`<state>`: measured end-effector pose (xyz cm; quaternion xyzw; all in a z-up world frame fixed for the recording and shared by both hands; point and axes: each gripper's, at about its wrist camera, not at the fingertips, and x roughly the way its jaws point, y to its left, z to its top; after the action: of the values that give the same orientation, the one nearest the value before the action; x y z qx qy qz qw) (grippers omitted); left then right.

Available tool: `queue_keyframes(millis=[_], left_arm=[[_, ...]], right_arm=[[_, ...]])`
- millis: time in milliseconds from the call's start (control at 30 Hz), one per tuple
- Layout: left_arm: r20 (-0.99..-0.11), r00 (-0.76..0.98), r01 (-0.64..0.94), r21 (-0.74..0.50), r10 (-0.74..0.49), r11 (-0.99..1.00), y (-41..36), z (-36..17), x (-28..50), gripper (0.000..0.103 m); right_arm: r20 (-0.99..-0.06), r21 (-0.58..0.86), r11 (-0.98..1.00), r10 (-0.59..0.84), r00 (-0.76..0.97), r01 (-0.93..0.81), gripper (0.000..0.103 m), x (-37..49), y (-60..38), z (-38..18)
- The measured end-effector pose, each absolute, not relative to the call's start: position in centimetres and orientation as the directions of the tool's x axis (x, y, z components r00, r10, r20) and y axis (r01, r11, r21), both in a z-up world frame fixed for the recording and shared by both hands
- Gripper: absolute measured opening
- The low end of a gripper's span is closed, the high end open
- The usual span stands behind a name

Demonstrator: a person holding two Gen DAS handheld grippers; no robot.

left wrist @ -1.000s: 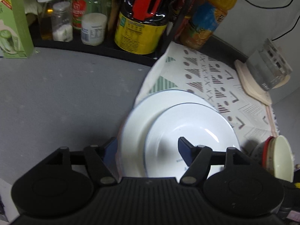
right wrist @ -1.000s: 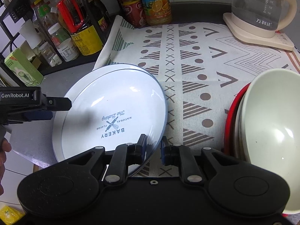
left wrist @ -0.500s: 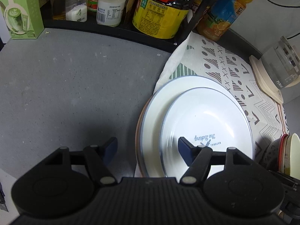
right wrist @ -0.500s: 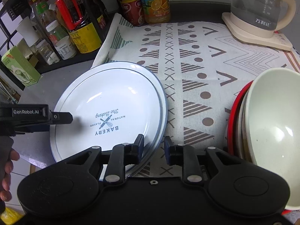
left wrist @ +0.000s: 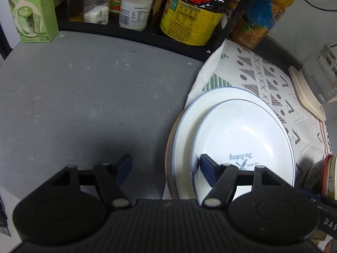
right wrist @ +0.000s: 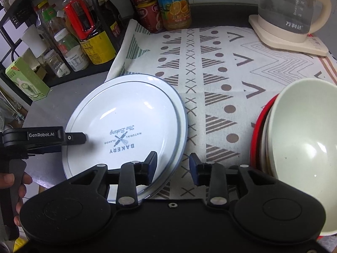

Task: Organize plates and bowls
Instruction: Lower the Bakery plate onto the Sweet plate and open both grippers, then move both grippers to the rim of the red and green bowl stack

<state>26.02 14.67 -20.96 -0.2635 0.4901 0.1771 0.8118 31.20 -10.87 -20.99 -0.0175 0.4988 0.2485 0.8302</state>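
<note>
White glazed plate w/ thin blue rim line and "BAKERY" print sits on top of a larger white plate, stack at left edge of the patterned cloth, partly over the grey speckled counter.

Right tongs: pitched steeply down, near edge of stack. Jaws have just been opening; left pad over the top plate's near rim, right pad over the cloth, rim between them, pads not pressing on it – released.

Left tongs: also pitched steeply down, at stack's left side. Jaws spread wide, straddling both rims; one blue pad over the top plate's inside, the other over bare counter. Nothing gripped. In right wrist view a hand holds its black grip, finger tip reaching over the plate's left rim.

Cream bowl, smooth and deep, nested in a red-rimmed bowl stack at right on the cloth.

Far side: black rack w/ jars and bottles, orange drink bottle, green carton, glass kettle on cream base.
</note>
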Motion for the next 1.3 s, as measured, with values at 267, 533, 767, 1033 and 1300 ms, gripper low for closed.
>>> queue_keyframes(millis=[267, 533, 767, 1033, 1300], left_arm=[[-0.874, 0.485, -0.546, -0.303, -0.001, 0.781, 14.8, -19.5, 25.7, 0.069], [-0.826, 0.560, -0.503, -0.280, 0.061, 0.817, 13.3, -15.3, 24.9, 0.099], [-0.813, 0.580, -0.474, -0.292, 0.046, 0.831, 12.5, -13.9, 24.5, 0.103], [-0.776, 0.630, -0.408, -0.309, 0.020, 0.859, 10.8, -12.2, 24.2, 0.103], [-0.747, 0.665, -0.334, -0.326, -0.024, 0.884, 7.5, -10.2, 25.2, 0.103]], right_arm=[[-0.774, 0.317, 0.833, 0.503, 0.384, -0.454, 0.069, 30.7, -11.5, -18.9], [-0.691, 0.310, 0.817, 0.544, 0.476, -0.486, 0.103, 29.9, -12.7, -14.7], [-0.662, 0.336, 0.831, 0.544, 0.516, -0.444, 0.103, 29.0, -14.4, -13.6], [-0.629, 0.337, 0.855, 0.516, 0.581, -0.394, 0.103, 27.9, -17.3, -12.0], [-0.627, 0.329, 0.872, 0.488, 0.608, -0.361, 0.103, 27.2, -20.8, -11.2]])
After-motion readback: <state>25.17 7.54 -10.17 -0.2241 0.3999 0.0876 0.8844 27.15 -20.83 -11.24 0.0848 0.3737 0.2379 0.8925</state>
